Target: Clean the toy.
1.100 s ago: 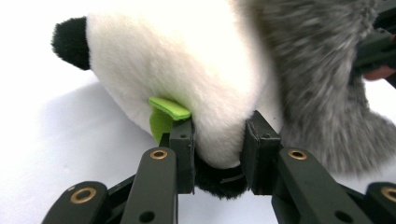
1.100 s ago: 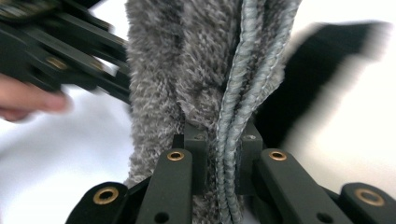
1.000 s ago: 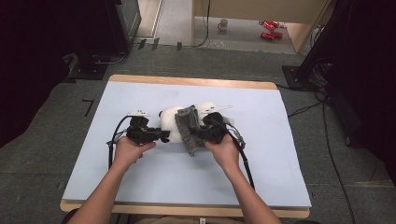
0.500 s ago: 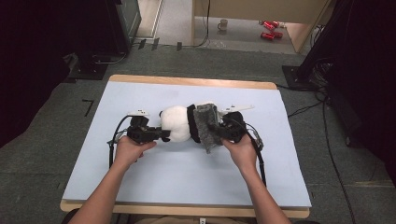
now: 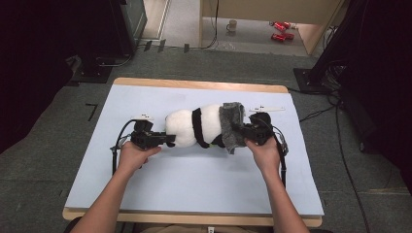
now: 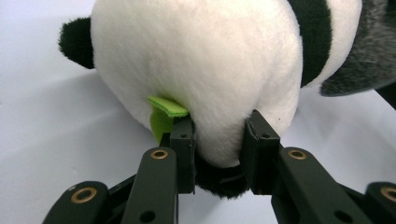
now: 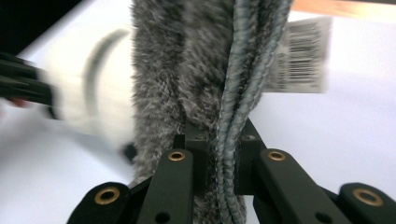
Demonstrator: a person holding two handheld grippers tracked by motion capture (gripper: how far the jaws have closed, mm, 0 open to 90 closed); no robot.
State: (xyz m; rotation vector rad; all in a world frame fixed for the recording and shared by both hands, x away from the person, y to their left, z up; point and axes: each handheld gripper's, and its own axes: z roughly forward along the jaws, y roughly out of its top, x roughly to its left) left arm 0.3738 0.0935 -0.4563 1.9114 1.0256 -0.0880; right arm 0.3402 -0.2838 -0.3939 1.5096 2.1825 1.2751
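The left tongs (image 5: 167,140) clamped the panda (image 5: 194,127) at its nine o'clock end, anchoring it. The right tongs (image 5: 241,132) pinched the grey cloth (image 5: 232,125) at three o'clock, probably to draw it off.

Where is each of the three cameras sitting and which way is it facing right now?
High view: above the person's side, facing forward and down on the table; both forearms, left gripper, right gripper.
Left gripper view: on the left gripper, looking along its jaws clamped on the panda plush.
Right gripper view: on the right gripper, looking along jaws pinching the grey cloth.
Shared: plush and cloth appear in all three.
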